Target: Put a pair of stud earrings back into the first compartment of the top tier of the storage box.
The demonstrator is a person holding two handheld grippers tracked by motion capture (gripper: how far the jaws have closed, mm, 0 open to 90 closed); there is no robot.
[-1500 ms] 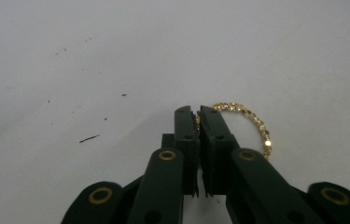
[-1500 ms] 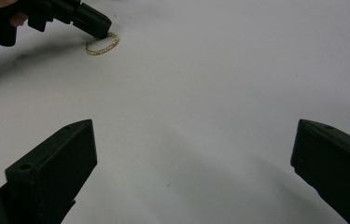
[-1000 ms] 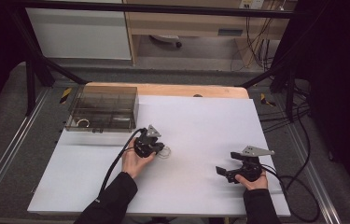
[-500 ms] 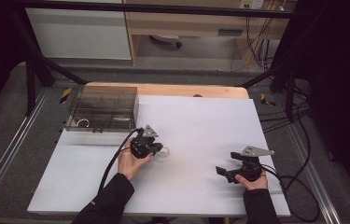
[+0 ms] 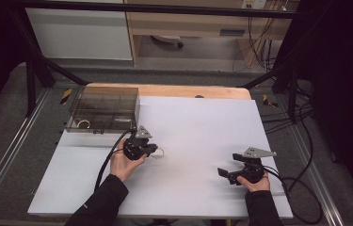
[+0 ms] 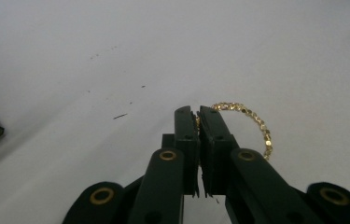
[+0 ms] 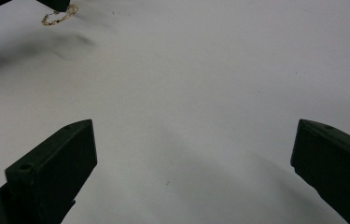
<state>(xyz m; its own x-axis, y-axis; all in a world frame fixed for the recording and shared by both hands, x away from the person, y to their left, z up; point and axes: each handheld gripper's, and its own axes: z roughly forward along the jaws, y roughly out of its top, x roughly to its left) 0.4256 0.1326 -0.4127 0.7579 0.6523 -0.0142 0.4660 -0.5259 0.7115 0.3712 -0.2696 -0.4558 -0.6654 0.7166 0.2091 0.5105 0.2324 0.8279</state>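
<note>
A white sheet (image 5: pixel 202 136) covers most of a wooden table (image 5: pixel 174 91), whose bare edge shows along the far side. The table stands in a dim room on grey carpet, with black frame bars crossing overhead, pale cabinets at the back, and cables trailing down the right side. At the far left corner of the sheet sits a smoky clear box (image 5: pixel 103 109) divided into compartments, with a small ring-like thing lying in its near-left compartment.

The left gripper (image 5: pixel 151 149) rests near the middle-left of the sheet, just in front of the box. Its jaws are pressed together on a thin gold chain (image 6: pixel 252 125), pinching one end of the loop. The chain lies on the white sheet and curves out from the jaw tips in an arc, bending to the right and back toward the gripper in the left gripper view. In the high view the loop (image 5: pixel 158 153) sits just to the right of the jaws, its long axis running roughly across the table.

The right gripper (image 5: pixel 226 173) is well apart, near the front right of the sheet, its jaws spread wide over bare white surface and holding nothing.
</note>
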